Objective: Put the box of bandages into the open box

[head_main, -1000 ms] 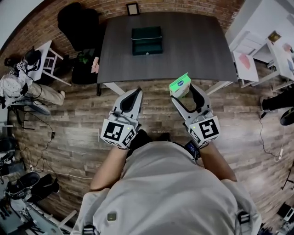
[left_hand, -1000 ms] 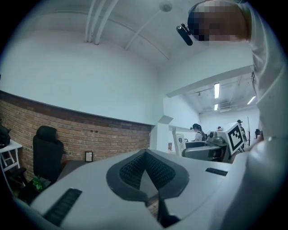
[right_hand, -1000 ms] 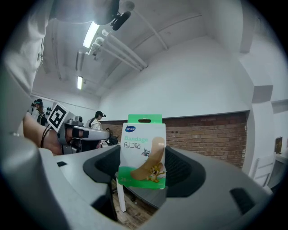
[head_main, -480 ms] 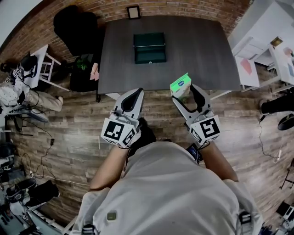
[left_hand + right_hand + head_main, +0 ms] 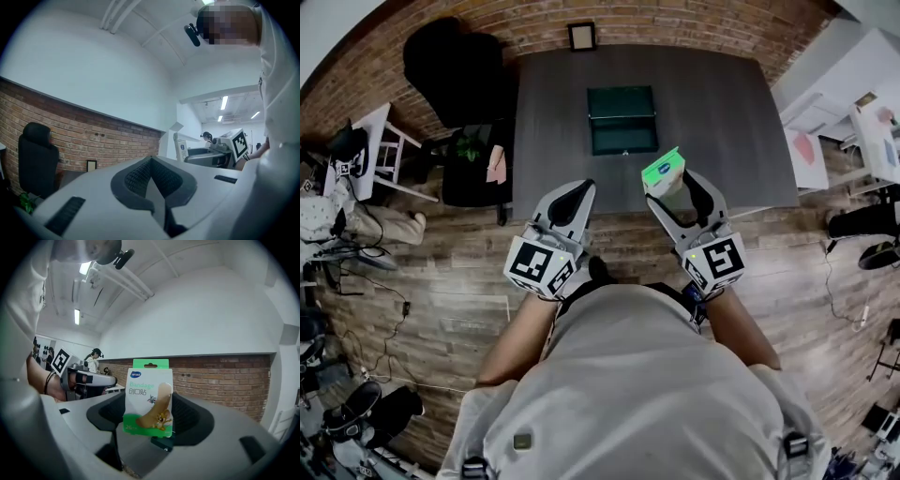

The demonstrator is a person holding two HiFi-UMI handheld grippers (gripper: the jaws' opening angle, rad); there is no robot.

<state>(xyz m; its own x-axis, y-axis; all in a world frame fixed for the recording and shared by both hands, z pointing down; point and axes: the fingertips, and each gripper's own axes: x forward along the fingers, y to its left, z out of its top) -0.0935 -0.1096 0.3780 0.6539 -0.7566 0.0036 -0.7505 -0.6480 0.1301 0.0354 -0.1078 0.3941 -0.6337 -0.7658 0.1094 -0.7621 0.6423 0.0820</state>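
A green and white box of bandages stands upright between the jaws of my right gripper, which is shut on it above the near edge of the dark table. In the right gripper view the bandage box fills the middle, pinched low by the right gripper. An open dark green box sits on the table, ahead and a little left of the bandages. My left gripper is shut and holds nothing, level with the right one. The left gripper has its pads pressed together in its own view.
A black office chair stands at the table's far left corner. A small picture frame leans on the brick wall. A dark stool with a plant is left of the table. White desks stand to the right.
The table and the open box have come nearer in the head view. Both grippers now reach its near edge. The right gripper still grips the bandage box.
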